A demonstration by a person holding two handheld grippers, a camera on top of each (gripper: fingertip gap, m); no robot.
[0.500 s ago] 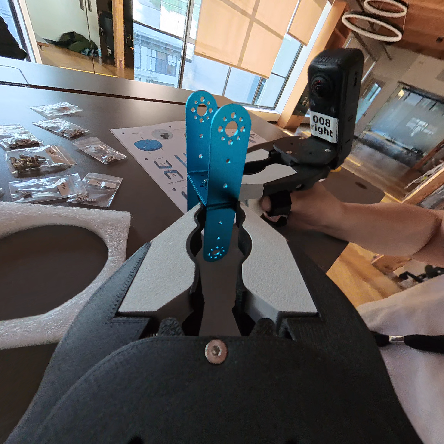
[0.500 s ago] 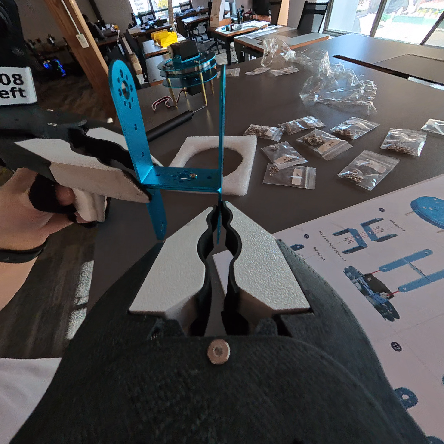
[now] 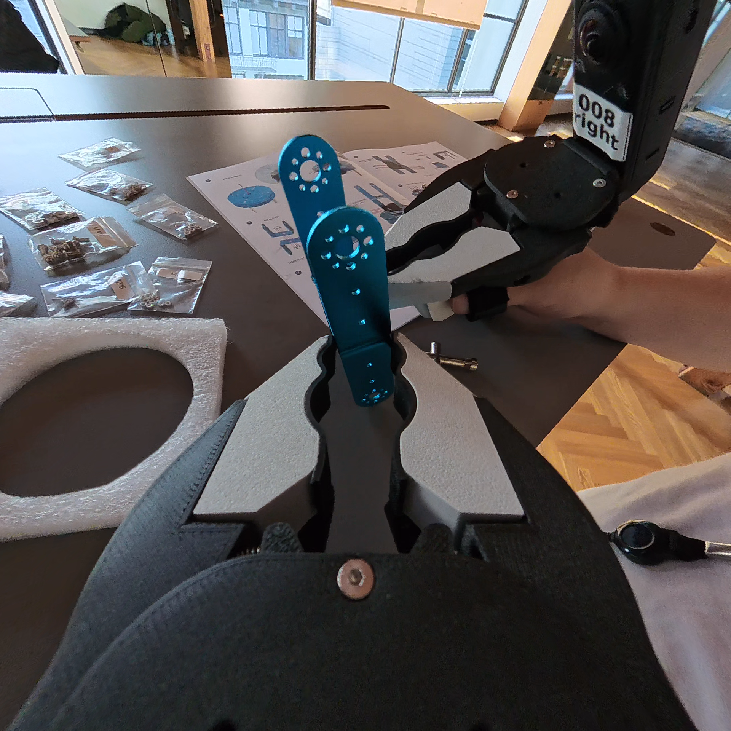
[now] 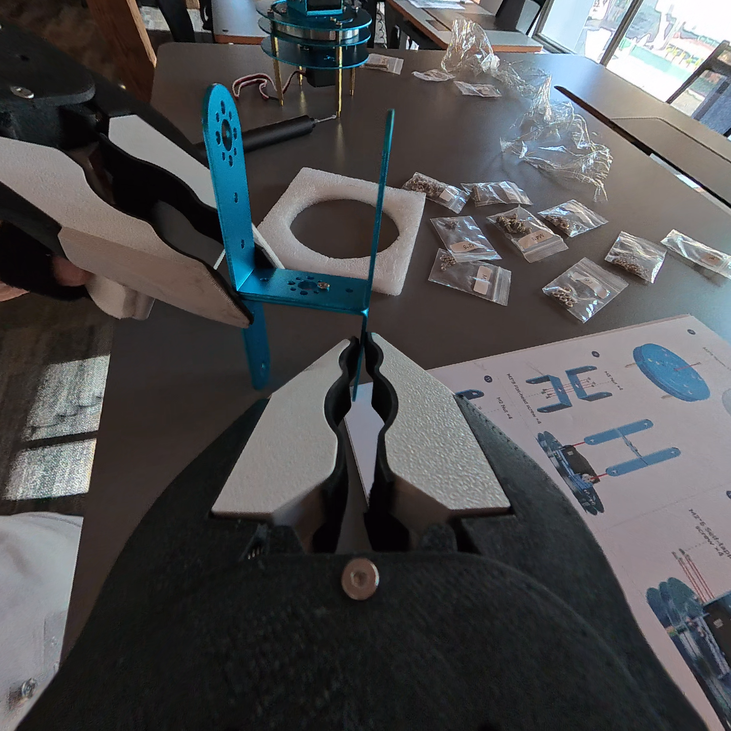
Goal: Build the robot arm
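Spanning the gap between the two tools, one blue bracket assembly (image 4: 277, 285) is held clear above the dark worktop (image 4: 455, 130), with four perforated arms: two standing up, two hanging down. The left tool (image 3: 362, 348) is closed narrowly on one hanging arm at the near end; the right tool (image 4: 360, 340) is pinched on the thin edge of the other.

A slip is judged the main risk. Each arm is gripped only at the tip of the pads, and the right tool bears on a thin edge, so a small twist of either wrist could lever the metal out or bend the assembly at its middle joint. If the tools were pulled apart or rotated unevenly, the small fastener seen in the crosspiece could be strained. A drop would land it on the worktop near the instruction sheet (image 4: 593, 415).

Outward, counted: one white foam frame (image 4: 395, 253) with a round cut-out; about nine small clear bags (image 4: 468, 277) of hardware, with a few more far off; one crumpled clear wrapper (image 4: 553, 142); one black screwdriver (image 4: 277, 130); one small metal wrench (image 3: 453, 358); one layered round assembly (image 4: 316, 35) on brass posts at the far side.
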